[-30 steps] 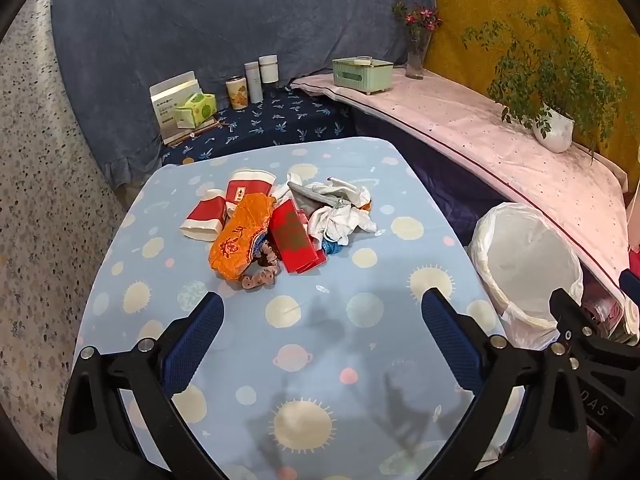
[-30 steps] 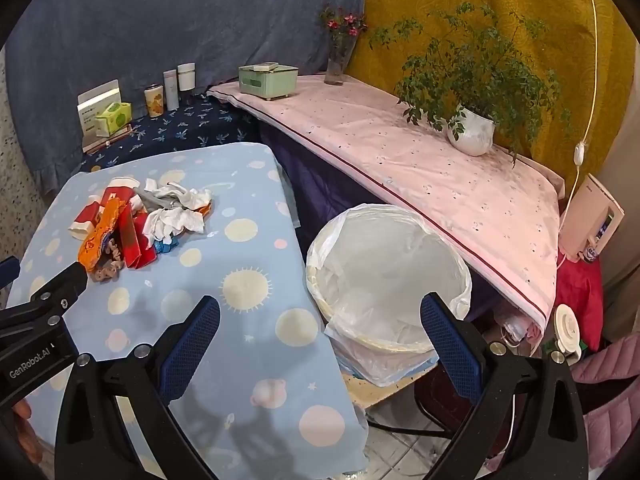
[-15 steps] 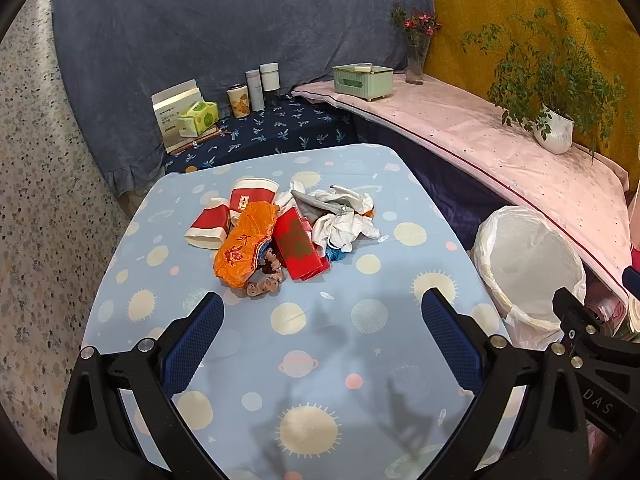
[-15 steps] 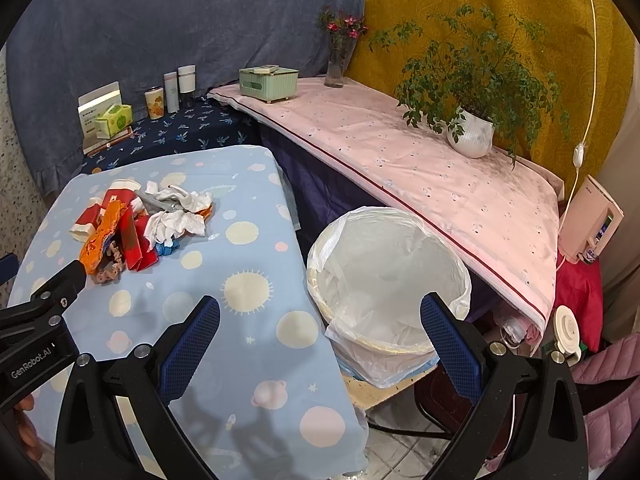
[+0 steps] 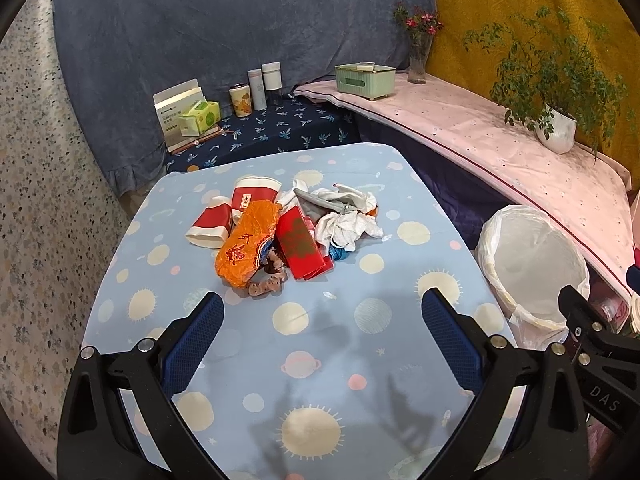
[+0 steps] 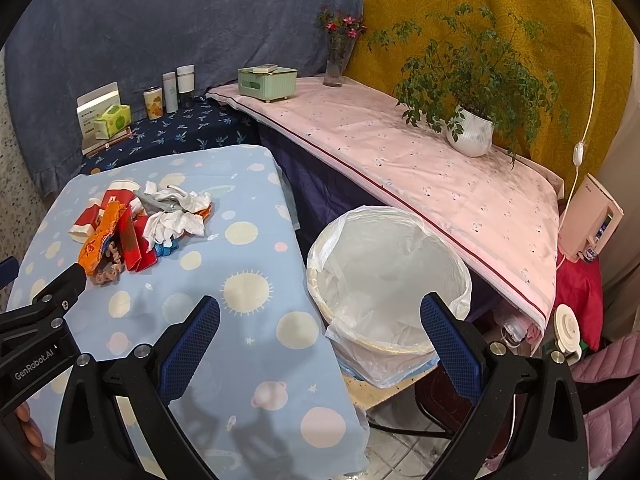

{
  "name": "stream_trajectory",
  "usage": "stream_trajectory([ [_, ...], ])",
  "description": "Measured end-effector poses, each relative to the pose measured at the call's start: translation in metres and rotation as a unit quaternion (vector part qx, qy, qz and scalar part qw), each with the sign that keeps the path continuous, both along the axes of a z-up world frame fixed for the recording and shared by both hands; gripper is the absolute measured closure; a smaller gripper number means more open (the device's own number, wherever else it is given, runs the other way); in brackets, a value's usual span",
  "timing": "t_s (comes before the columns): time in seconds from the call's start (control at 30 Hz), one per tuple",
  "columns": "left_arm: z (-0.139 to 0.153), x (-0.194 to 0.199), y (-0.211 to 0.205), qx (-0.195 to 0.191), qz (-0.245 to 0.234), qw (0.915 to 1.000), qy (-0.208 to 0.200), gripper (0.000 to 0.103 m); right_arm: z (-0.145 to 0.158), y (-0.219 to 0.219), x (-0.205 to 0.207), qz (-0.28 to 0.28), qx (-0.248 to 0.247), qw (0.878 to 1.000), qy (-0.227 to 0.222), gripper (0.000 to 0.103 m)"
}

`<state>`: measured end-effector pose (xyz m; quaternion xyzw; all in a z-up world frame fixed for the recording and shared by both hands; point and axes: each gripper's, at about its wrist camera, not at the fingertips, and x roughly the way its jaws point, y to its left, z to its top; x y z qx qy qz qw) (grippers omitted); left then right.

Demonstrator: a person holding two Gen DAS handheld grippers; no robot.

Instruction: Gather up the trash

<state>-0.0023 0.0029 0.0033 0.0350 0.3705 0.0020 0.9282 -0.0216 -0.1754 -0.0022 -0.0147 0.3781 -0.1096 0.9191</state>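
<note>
Trash (image 5: 288, 236) heaped on surface (image 5: 320, 336) straight ahead of wide, empty jaws of left gripper (image 5: 322, 340), well apart, orange wrapper (image 5: 248, 246) lengthwise toward them; bin (image 6: 388, 280) just ahead of right gripper (image 6: 320, 344), equally wide, empty.

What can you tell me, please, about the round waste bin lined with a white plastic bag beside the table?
The round waste bin lined with a white plastic bag stands upright on the floor, close against the edge of the blue planet-print tablecloth and below the pink-covered shelf. Its translucent, crinkled liner folds out over a pale yellowish rim and hangs loose at the front. The mouth is open and the inside looks empty. Neither gripper touches it.
</note>
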Motion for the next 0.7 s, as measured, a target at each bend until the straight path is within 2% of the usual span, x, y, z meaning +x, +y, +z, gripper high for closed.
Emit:
stream_trajectory([
  [0.7, -0.001, -0.003, -0.0001, -0.002, -0.002, 1.0, -0.008, 0.008, -0.0002, -0.0005, -0.0005, -0.001, 0.0, 1.0, -0.001, 0.007],
])
